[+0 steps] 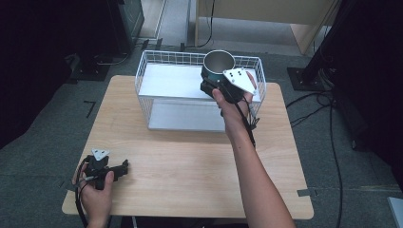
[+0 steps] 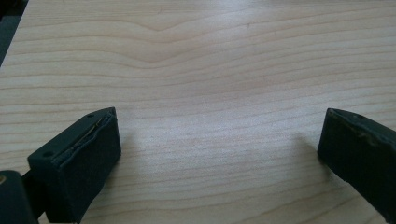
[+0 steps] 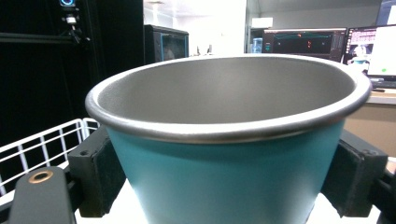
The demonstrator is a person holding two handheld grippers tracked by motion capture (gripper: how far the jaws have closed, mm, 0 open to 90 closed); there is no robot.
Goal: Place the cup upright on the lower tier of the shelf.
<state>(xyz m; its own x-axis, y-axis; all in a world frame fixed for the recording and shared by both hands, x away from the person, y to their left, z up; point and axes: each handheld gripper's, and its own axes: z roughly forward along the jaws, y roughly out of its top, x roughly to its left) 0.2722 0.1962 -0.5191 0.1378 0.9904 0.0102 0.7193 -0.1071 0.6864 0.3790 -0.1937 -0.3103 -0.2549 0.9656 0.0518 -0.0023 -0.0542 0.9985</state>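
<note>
My right tool (image 1: 214, 81) is clamped on the teal metal cup (image 1: 218, 64), upright above the white wire basket (image 1: 157, 59) at 12 o'clock on the counter (image 1: 190, 161). I read no writing on it. My left tool (image 1: 124, 167) rests at 8 o'clock, jaws apart, empty.

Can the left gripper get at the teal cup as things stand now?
Probably not. The left gripper lies open on the near left of the wooden table, while the teal cup is gripped by the right gripper over the white wire basket at the far side.
</note>
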